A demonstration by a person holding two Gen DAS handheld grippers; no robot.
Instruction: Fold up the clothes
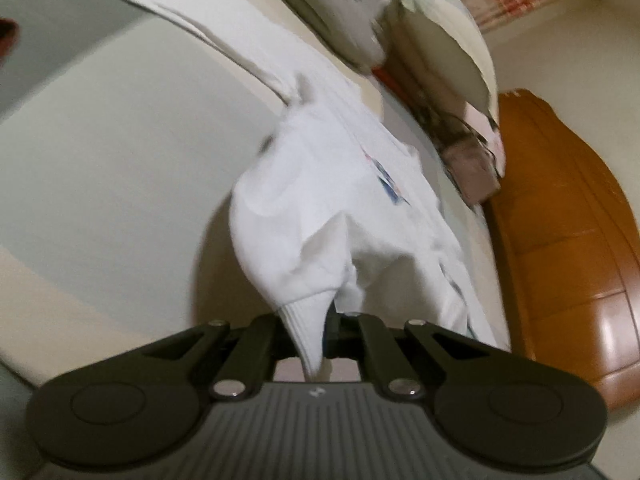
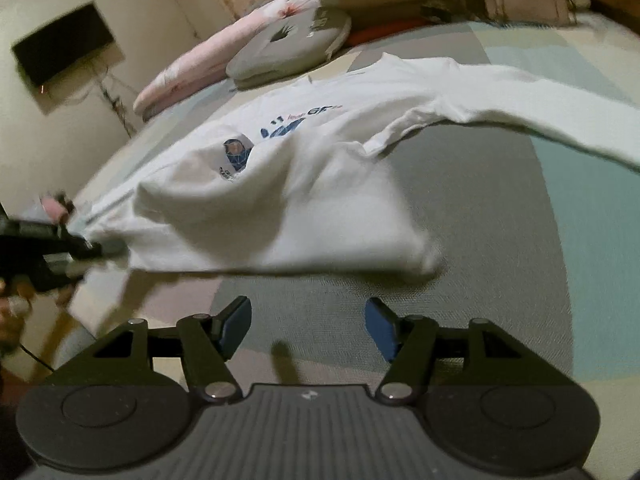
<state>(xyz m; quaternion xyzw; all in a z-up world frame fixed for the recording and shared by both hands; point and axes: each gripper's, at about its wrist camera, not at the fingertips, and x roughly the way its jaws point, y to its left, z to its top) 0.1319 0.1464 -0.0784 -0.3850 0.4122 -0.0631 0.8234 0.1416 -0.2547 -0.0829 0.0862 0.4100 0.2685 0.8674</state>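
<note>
A white long-sleeved sweatshirt with a blue print lies spread on the bed, one sleeve stretched out to the right. My left gripper is shut on its ribbed hem, and the cloth rises from the bed toward the fingers. In the right wrist view the left gripper shows at the left edge, pinching the lifted hem corner. My right gripper stands open just above the bedcover, short of the shirt's near edge, with nothing between its blue pads.
The bed has a grey, teal and cream cover. Pillows and folded bedding are piled at its far side. A wooden headboard lies to the right in the left wrist view. A dark screen hangs on the wall.
</note>
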